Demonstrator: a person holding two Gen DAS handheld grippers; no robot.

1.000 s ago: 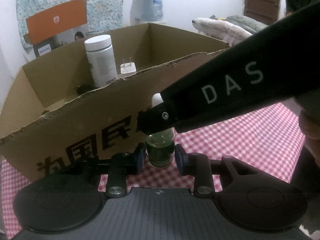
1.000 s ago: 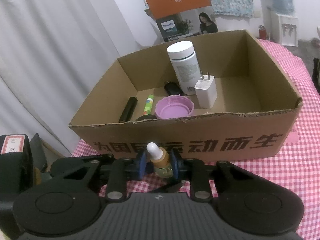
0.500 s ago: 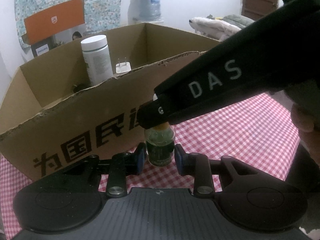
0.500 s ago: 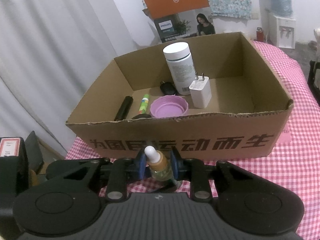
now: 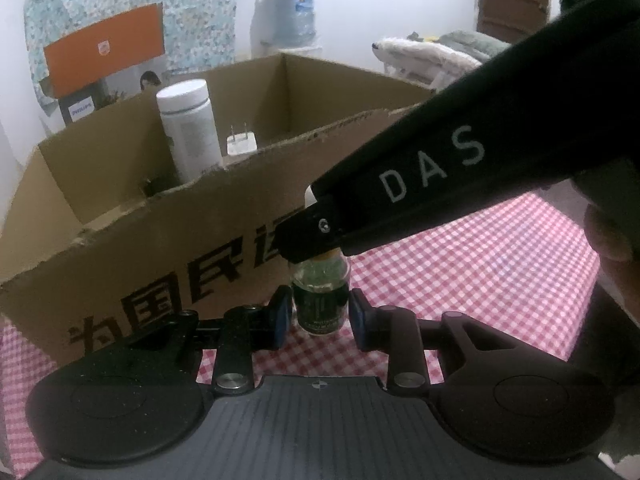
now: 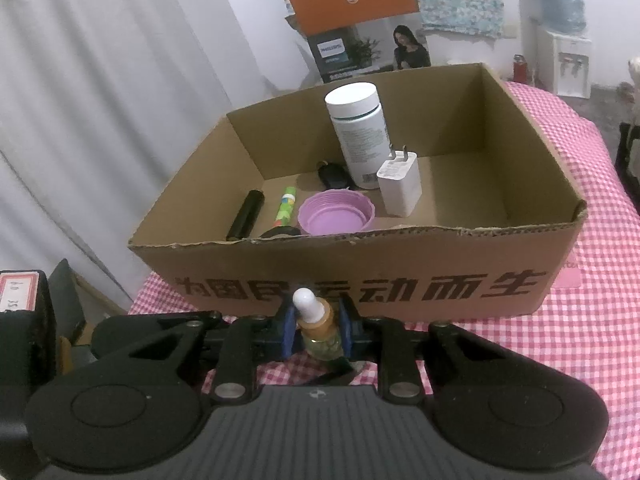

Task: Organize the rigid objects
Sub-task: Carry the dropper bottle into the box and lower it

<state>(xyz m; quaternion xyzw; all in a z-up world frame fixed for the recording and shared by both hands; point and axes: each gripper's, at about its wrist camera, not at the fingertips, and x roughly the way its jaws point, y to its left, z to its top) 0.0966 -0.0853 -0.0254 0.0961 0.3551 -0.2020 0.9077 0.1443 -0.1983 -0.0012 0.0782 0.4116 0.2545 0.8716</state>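
Note:
A small dropper bottle (image 5: 320, 300) with a white teat and an orange collar (image 6: 316, 316) is upright just in front of the cardboard box (image 6: 360, 284). My left gripper (image 5: 320, 316) is shut on its green glass body. My right gripper (image 6: 318, 326) comes in from above. Its jaws are closing on the collar, with the blue pads (image 6: 289, 328) pressing against it. In the left wrist view the right gripper's black housing (image 5: 420, 184) hides most of the bottle's top. Whether the bottle's base rests on the checked cloth (image 5: 460, 280) I cannot tell.
The open box (image 5: 160, 248) holds a tall white jar (image 6: 360, 132), a white charger plug (image 6: 400, 188), a purple lid (image 6: 336, 220), a green tube (image 6: 286, 208) and a black cylinder (image 6: 246, 220). The right half of its floor is bare. A white curtain (image 6: 100, 120) hangs on the left.
The right jaws have narrowed onto the bottle's collar. Both views have drifted slightly back from the box. The bottle stays between both pairs of pads.

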